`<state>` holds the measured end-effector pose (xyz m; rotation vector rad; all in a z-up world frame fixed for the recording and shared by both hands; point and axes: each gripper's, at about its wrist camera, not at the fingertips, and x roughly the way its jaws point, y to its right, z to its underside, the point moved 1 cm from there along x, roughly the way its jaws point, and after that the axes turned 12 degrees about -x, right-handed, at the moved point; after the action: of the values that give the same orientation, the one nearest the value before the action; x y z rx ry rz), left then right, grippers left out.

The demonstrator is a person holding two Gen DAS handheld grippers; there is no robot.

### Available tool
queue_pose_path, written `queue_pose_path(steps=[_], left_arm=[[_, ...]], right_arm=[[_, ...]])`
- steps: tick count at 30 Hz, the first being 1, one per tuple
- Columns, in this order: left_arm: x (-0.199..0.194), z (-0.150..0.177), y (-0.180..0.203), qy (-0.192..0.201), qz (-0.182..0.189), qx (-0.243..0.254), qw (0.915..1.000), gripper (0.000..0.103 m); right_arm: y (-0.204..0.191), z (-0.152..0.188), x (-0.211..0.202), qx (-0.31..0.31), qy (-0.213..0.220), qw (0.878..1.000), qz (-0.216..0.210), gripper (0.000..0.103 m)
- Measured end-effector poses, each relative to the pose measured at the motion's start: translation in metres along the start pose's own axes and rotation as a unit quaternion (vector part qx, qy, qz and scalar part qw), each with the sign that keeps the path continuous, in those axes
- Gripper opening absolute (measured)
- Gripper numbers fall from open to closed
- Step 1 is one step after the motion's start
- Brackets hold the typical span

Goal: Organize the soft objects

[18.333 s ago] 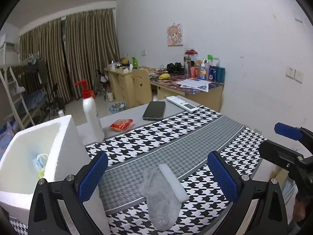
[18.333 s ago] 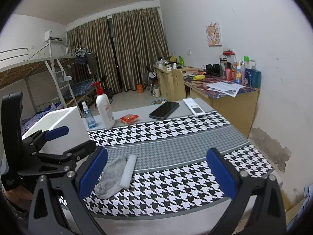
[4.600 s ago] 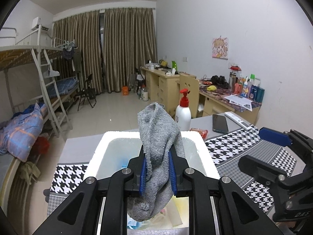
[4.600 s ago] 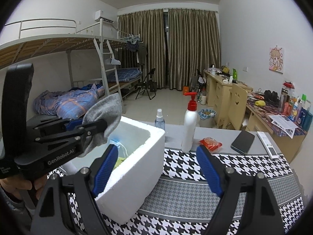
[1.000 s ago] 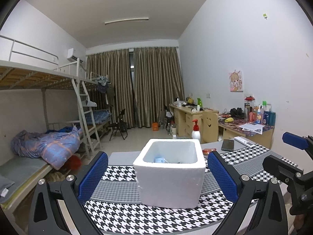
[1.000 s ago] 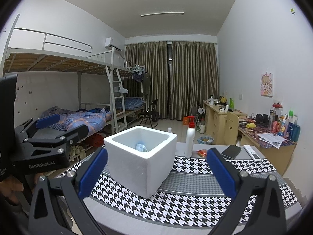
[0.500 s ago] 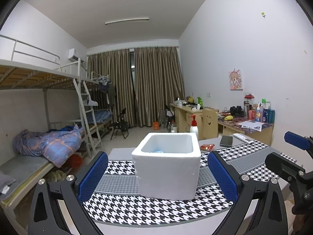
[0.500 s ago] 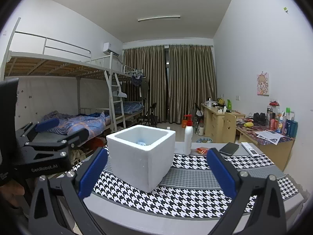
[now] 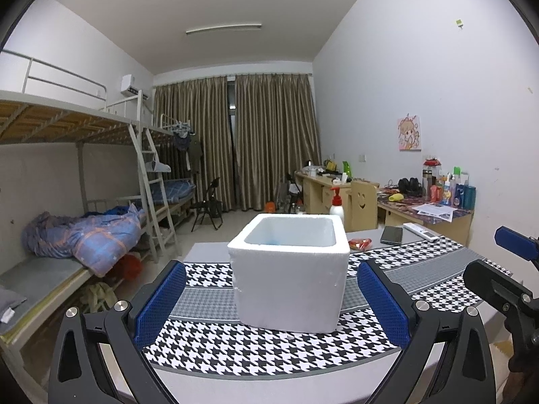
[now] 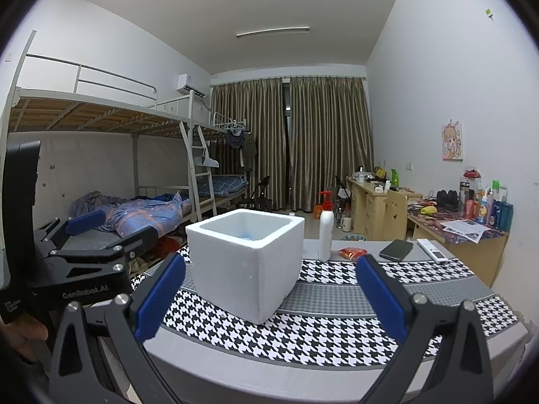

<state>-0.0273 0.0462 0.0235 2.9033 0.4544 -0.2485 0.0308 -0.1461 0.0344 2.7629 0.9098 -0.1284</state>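
Two wrist fisheyes, both held back from the near table edge and facing the far curtains.

The left wrist view looked level across the table point(image 9: 269, 377) at 12 o'clock, with the foam box point(image 9: 289, 289) dead ahead and fairly near, seen face-on, and the right gripper point(image 9: 505, 269) entering at 3 o'clock. The right wrist view sat to the right of that one, aimed likewise, so the foam box point(image 10: 249, 269) fell toward 11 o'clock and showed a corner, and the left gripper point(image 10: 101, 239) stood at 9 o'clock. Both shared the box, the houndstooth cloth point(image 10: 337, 330), the pump bottle point(image 10: 326, 232), the bunk beds and the desks.
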Motion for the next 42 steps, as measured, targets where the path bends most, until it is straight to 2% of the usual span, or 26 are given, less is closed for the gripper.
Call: queue_pose_path(steps=[14, 30, 42], left_arm=[[-0.014, 0.015, -0.001, -0.004, 0.000, -0.005, 1.0000, 0.102], [-0.042, 0.030, -0.007, 0.018, -0.003, -0.010, 0.9998, 0.102], [-0.047, 0.037, -0.003, 0.015, 0.002, -0.006, 0.9999, 0.102]], right_arm=[[-0.001, 0.013, -0.009, 0.008, -0.004, 1.000, 0.002, 0.102], [-0.008, 0.023, -0.030, -0.006, 0.001, 1.000, 0.018, 0.102], [-0.006, 0.026, -0.034, -0.007, 0.005, 1.000, 0.018, 0.102]])
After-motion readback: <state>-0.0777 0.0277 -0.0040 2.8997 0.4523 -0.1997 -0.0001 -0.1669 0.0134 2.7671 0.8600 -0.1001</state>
